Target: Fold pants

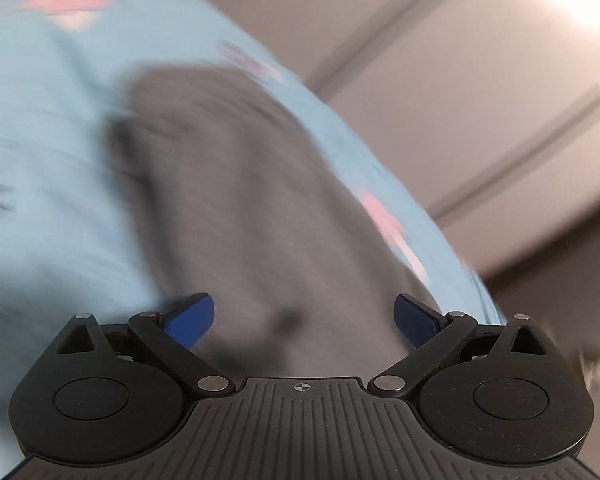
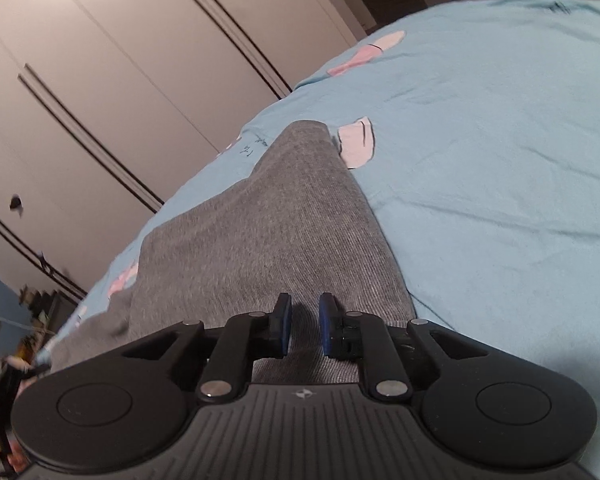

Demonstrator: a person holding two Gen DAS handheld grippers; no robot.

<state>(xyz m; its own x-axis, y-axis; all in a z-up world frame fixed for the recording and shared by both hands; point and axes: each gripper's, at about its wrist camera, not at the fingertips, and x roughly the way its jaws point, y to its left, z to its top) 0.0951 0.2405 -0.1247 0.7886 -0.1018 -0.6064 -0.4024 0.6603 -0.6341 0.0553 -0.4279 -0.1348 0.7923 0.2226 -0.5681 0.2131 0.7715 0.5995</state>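
While the pale wardrobe doors (image 2: 100,92) fill the background, a bed under a light blue sheet (image 2: 500,140) with pink patches takes up most of both views. Grey pants (image 2: 268,232) lie flat on the sheet, narrowing toward the far end, close to the bed edge on the wardrobe side. Right hand-held gripper (image 2: 305,330) sits low over the near end of the pants, blue pads (image 2: 285,328) drawn close with a narrow gap; whether fabric is pinched there cannot be told. Left hand-held gripper (image 1: 304,320) hovers above the same grey cloth (image 1: 252,216), its view blurred, jaws spread wide, blue fingertips (image 1: 192,318) far apart with nothing held between them.
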